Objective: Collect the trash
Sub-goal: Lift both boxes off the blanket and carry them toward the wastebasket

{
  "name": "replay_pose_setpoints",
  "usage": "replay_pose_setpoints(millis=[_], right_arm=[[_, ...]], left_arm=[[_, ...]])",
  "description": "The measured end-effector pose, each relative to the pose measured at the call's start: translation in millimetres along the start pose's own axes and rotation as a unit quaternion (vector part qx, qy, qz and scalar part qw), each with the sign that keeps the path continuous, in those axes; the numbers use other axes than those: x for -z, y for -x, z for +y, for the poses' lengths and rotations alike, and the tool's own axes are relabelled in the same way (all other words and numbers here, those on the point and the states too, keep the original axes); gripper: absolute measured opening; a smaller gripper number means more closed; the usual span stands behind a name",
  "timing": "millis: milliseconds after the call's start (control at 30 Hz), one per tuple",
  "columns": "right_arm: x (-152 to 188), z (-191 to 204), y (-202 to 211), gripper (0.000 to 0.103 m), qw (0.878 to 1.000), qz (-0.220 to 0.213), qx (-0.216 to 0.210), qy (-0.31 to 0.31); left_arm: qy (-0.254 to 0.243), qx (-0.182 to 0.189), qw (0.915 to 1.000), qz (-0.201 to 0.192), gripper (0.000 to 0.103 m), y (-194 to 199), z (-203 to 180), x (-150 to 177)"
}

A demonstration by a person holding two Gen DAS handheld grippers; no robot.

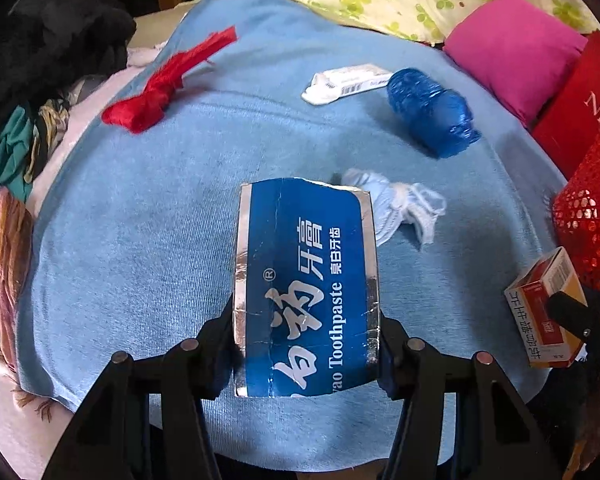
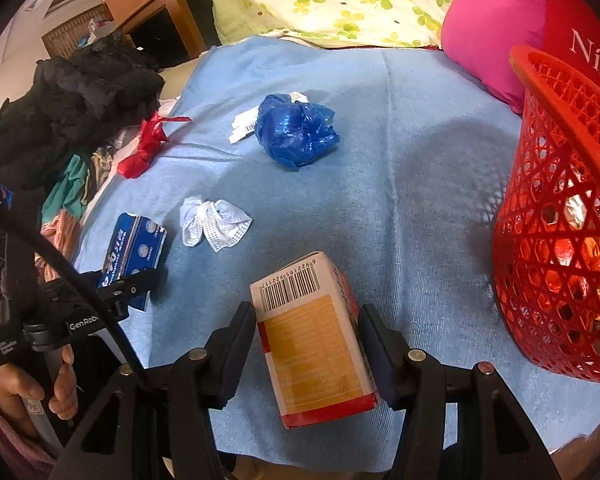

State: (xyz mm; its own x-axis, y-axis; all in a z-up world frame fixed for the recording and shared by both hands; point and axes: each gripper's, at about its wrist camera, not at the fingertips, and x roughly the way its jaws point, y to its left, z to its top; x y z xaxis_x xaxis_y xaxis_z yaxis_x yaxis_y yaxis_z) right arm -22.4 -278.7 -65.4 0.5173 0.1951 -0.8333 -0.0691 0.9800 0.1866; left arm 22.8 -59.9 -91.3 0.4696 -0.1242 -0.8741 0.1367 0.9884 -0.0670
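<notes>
Your left gripper (image 1: pixel 306 340) has its jaws pinching the blue toothpaste box (image 1: pixel 304 280), lifted over the blue blanket (image 1: pixel 140 200) on the bed. Your right gripper (image 2: pixel 308 356) jaws clamp the orange-and-red carton (image 2: pixel 316 344), close to the red basket (image 2: pixel 556 208) at the blanket's right edge. A crumpled white tissue (image 2: pixel 216 222) and blue plastic bag (image 2: pixel 296 130) lie mid-blanket, with a red ribbon (image 2: pixel 148 144) at its left edge.
</notes>
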Motion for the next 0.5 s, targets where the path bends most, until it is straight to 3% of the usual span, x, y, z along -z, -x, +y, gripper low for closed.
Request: replay_pose_setpoints(millis=[500], right_arm=[[3.7,-1.7,35.1,0.056,0.999,-0.031,-0.008,-0.009]], left_arm=[[-0.024,0.008,0.999,-0.036,0.058,46.2,-19.7,4.7]])
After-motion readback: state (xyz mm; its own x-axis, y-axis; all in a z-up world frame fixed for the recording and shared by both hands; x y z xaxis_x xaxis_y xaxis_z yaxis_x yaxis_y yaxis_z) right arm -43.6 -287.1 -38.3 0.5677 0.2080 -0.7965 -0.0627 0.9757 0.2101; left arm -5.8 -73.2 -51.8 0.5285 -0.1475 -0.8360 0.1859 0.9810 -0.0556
